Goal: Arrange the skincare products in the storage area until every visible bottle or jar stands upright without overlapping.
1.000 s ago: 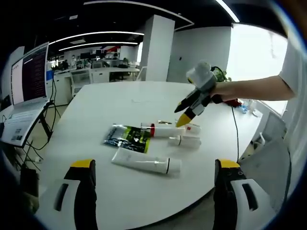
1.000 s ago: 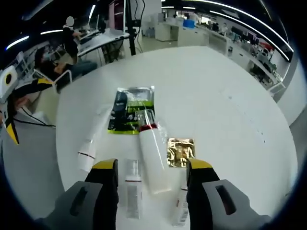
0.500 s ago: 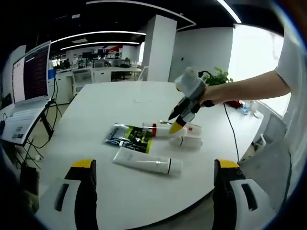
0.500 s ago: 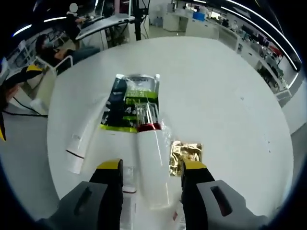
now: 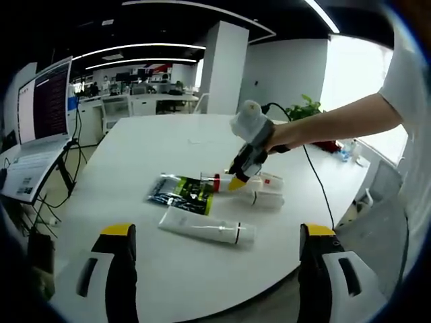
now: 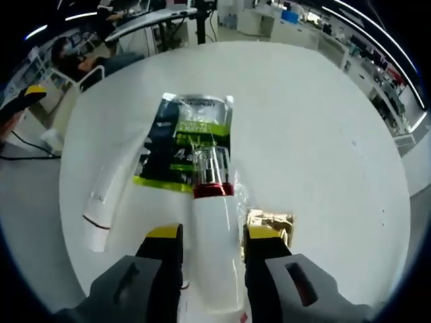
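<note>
Nothing stands upright yet: the left gripper (image 5: 214, 237) waits spread and empty near the table (image 5: 135, 151) edge, while the right gripper (image 6: 212, 235) straddles the lying red-banded bottle (image 6: 215, 232), whether gripping I cannot tell.

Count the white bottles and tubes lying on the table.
4, maybe more hidden: a long tube nearest, a red-banded bottle between the right gripper jaws, and two small bottles beyond.

White round table (image 5: 135, 148) carried a green-black sachet (image 6: 188, 138), gold sachet (image 6: 273, 225), red-banded bottle (image 6: 215, 229) and white tube (image 6: 108, 195), all lying flat mid-table.
</note>
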